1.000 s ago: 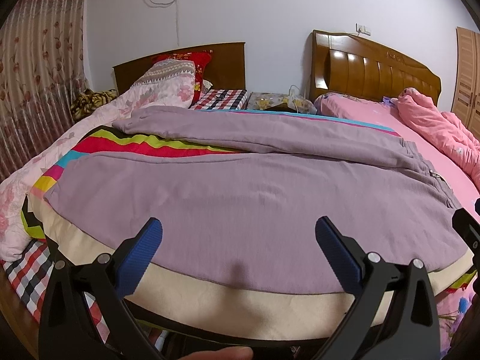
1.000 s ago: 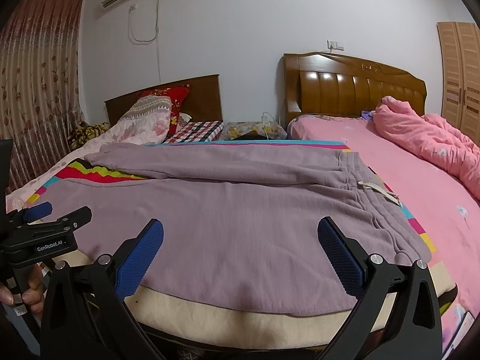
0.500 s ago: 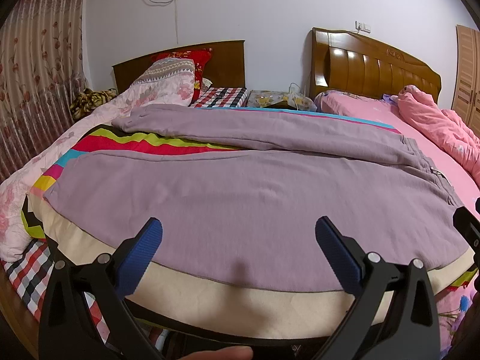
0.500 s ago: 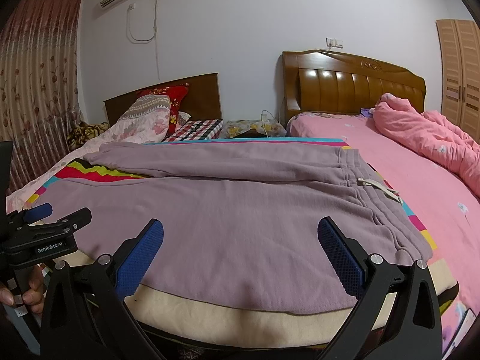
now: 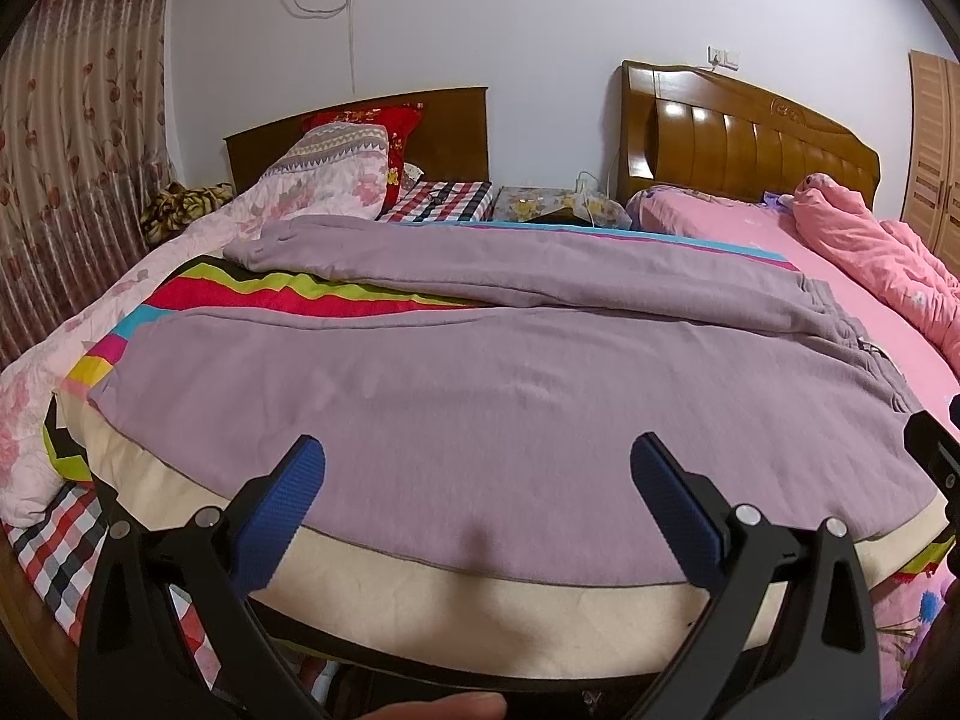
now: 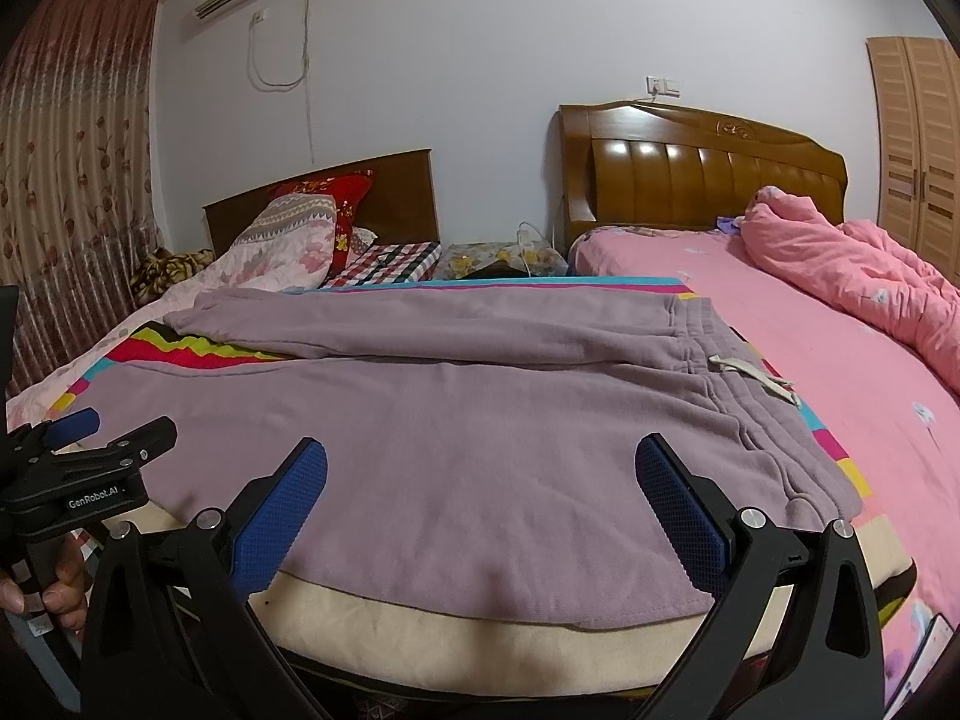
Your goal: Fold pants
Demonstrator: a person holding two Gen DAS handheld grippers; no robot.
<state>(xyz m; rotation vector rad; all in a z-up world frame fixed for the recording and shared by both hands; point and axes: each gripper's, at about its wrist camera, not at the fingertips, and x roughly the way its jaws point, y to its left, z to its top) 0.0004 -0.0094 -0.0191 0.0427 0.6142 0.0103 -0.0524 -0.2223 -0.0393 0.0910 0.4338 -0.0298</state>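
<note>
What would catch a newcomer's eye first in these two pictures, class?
First the mauve pants, spread flat across the near bed with both legs running left and the waistband with its pale drawstring at the right. Next, the blue-padded left hand-held gripper and right hand-held gripper, both open and holding nothing at the bed's near edge. Behind, a crumpled pink quilt lies on the pink bed.

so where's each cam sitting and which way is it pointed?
Left wrist: on the left gripper, facing across the pants toward the headboards; shows its open blue-padded fingers and a fingertip at the bottom edge.
Right wrist: on the right gripper, same heading, nearer the waistband; shows its open fingers, the left gripper and the hand holding it.
Shared: pants, striped blanket, pink quilt, both headboards.
</note>
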